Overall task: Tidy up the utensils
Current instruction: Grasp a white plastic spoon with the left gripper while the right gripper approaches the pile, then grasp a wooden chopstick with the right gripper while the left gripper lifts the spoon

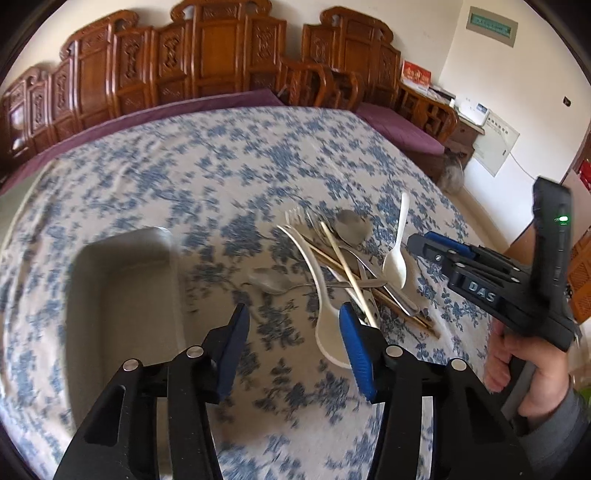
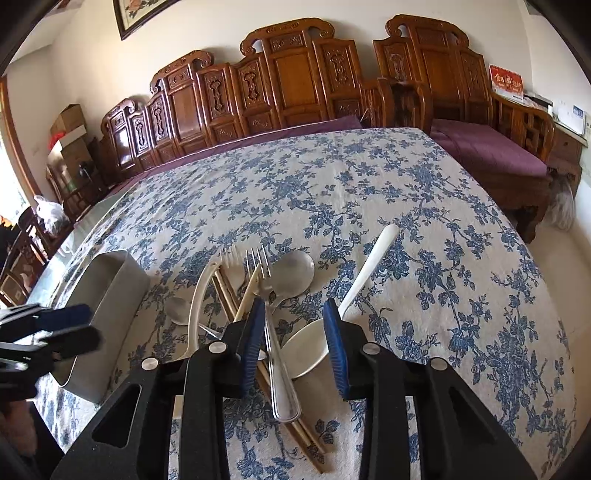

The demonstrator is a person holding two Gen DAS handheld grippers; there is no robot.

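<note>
The right gripper (image 2: 293, 347) hung spread over the utensils (image 2: 266, 295) heaped at frame centre, the left gripper (image 1: 291, 350) likewise spread, and the bin (image 2: 110, 295) at left looked empty, so sorting had apparently not begun.

A blue-flowered cloth (image 2: 369, 192) covers the counter; behind it runs a carved wooden bench (image 2: 295, 81) with a purple cushion (image 2: 487, 147); the walls (image 2: 207, 33) are cream, and a framed picture (image 2: 136, 14) hangs at the upper left; cardboard boxes (image 2: 70, 125) are stacked in the left corner; daylight enters from the left; the floor (image 2: 554, 251) is pale.
</note>
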